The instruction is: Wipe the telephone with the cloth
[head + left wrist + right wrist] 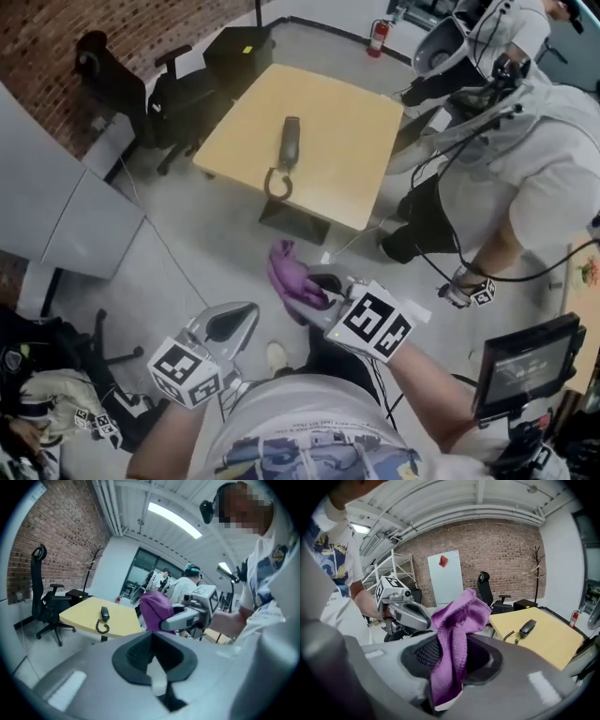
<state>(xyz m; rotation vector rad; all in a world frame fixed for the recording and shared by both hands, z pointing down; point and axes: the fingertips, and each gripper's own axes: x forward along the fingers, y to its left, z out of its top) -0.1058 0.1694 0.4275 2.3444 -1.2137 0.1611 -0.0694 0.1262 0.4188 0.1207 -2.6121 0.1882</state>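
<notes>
A black telephone handset (290, 141) with a coiled cord lies on the yellow table (347, 141), well ahead of both grippers. My right gripper (314, 291) is shut on a purple cloth (291, 275), held over the floor short of the table. In the right gripper view the cloth (457, 634) hangs bunched out of the jaws (450, 660), with the telephone (528, 626) far off to the right. My left gripper (234, 323) is beside it to the left, shut with nothing in it (152, 656). The left gripper view shows the cloth (157, 609) and the telephone (105, 613).
Black office chairs (112, 75) stand at the table's far left corner. Another person (525, 169) in white stands right of the table. A grey partition (66, 206) is at the left, a monitor (525, 366) at the lower right, a fire extinguisher (379, 36) at the back.
</notes>
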